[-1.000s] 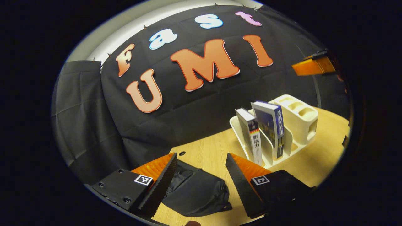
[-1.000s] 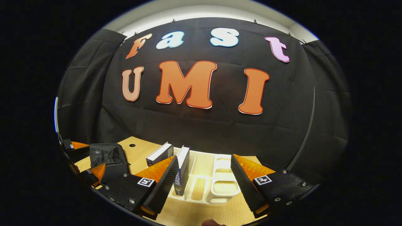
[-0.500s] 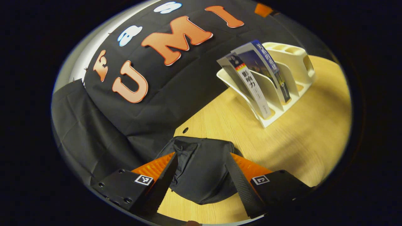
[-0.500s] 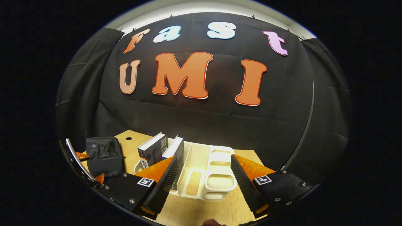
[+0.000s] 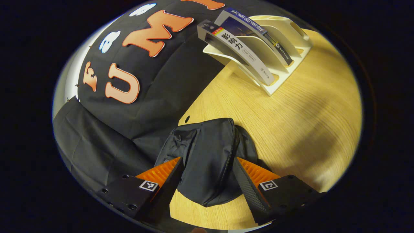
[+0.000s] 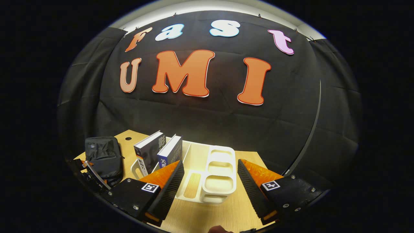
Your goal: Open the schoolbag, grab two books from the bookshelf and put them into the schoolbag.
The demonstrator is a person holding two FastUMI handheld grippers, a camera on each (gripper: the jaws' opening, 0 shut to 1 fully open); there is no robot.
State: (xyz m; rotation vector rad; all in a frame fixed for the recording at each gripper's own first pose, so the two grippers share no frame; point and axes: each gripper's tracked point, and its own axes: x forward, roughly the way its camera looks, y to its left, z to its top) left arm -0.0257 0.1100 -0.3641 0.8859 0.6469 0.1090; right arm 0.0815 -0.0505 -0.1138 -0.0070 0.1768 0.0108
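Observation:
A black schoolbag (image 5: pixel 207 155) lies zipped on the wooden table, its zipper running along the top. My left gripper (image 5: pixel 207 181) hangs open just above it, one finger on each side of the bag. Two books (image 5: pixel 241 48) lean in a white bookshelf (image 5: pixel 278 81) at the far right of the left gripper view. In the right gripper view the schoolbag (image 6: pixel 103 155) sits at the left, and the books (image 6: pixel 158 153) stand in the bookshelf (image 6: pixel 220 171) ahead. My right gripper (image 6: pixel 210 183) is open above the bookshelf's near end.
The wooden table (image 5: pixel 307 119) stretches to the right of the bag. A cable hole (image 5: pixel 186 119) sits near the wall behind the bag. The left gripper's body (image 6: pixel 92 173) shows at the far left of the right gripper view.
My left gripper has tipped downward and come closer to the schoolbag, which now lies between its fingers. The right gripper has edged slightly back and lower over the bookshelf.

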